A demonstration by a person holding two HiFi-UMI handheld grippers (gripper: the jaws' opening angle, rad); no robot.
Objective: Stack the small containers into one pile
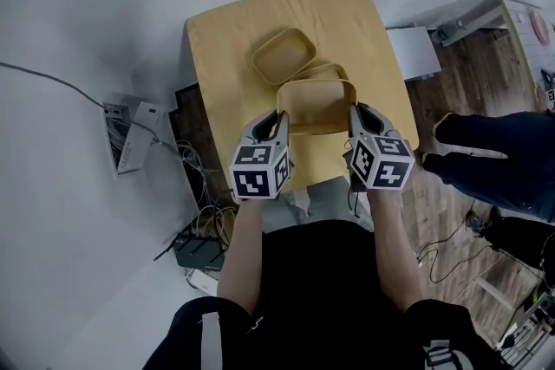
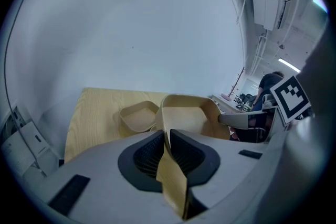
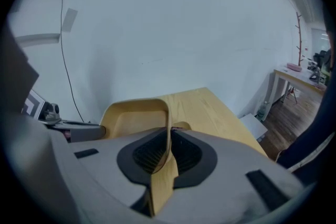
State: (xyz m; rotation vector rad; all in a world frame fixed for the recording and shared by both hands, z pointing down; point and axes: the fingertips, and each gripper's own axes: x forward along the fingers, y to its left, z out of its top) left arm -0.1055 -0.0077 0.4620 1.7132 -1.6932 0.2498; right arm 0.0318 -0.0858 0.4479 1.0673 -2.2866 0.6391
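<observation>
A tan rectangular container hangs above the near part of the wooden table, held from both sides. My left gripper is shut on its left wall and my right gripper on its right wall. In the left gripper view the thin wall is pinched between the dark pads, and the container spreads out ahead. The right gripper view shows the same grip on the wall. A second container sits on the table further back. A third one peeks out from under the held one.
The table is small, with its edges close on all sides. Left of it on the floor lie cables and a white box. A person's dark trouser leg is at the right, and a white flat box lies beside the table.
</observation>
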